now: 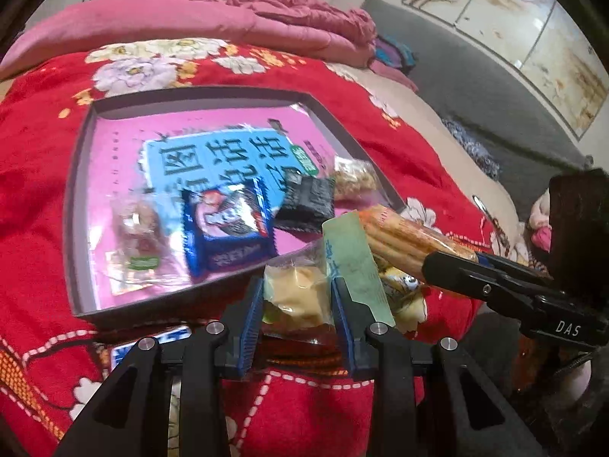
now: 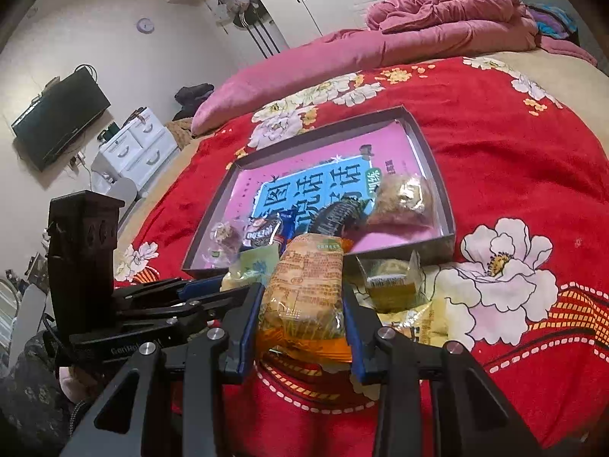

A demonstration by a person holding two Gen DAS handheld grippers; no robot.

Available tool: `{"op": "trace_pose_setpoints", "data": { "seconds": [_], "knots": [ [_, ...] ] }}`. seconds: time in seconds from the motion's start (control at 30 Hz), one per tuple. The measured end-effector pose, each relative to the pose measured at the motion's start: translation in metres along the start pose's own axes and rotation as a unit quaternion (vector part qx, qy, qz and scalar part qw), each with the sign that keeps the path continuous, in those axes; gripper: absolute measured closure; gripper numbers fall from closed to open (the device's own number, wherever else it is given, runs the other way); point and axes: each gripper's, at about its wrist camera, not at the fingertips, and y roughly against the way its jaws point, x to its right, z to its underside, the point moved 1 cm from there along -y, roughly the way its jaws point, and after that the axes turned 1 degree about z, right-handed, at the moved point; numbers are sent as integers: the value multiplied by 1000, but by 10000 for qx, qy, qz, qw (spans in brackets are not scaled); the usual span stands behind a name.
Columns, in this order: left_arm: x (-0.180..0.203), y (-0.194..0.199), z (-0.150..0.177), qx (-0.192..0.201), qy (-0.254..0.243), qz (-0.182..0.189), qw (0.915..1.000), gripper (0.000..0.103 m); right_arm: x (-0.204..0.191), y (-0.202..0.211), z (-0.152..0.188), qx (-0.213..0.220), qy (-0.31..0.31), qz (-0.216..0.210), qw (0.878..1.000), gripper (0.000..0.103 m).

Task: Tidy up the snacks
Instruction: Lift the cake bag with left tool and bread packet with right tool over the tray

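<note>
A shallow grey box (image 1: 80,190) (image 2: 437,160) with a pink and blue printed bottom lies on the red floral blanket. In it lie a blue cookie pack (image 1: 228,224) (image 2: 266,232), a black packet (image 1: 308,202) (image 2: 338,215), a clear bag of brown sweets (image 1: 137,228) and a bag of pale puffs (image 1: 354,179) (image 2: 403,198). My left gripper (image 1: 298,304) is shut on a clear packet of yellow cake with a green label (image 1: 297,289), just off the box's near rim. My right gripper (image 2: 302,316) is shut on an orange biscuit pack (image 2: 304,285) (image 1: 403,240).
Two more wrapped snacks (image 2: 392,282) lie on the blanket just right of my right gripper, in front of the box. A pink duvet (image 2: 342,49) is piled behind the box. A wall TV (image 2: 57,118) and white drawers (image 2: 133,148) stand at the far left.
</note>
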Motion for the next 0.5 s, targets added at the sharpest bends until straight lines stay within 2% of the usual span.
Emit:
{"op": "trace_pose_setpoints", "data": {
  "seconds": [0.23, 0.5],
  "knots": [
    [-15, 19, -6, 295, 223, -12, 9993, 67, -5, 5, -7, 141, -14, 19, 9999, 65],
    [-33, 38, -12, 601, 412, -188, 9972, 67, -8, 7, -13, 280, -36, 94, 9996, 64]
  ]
}}
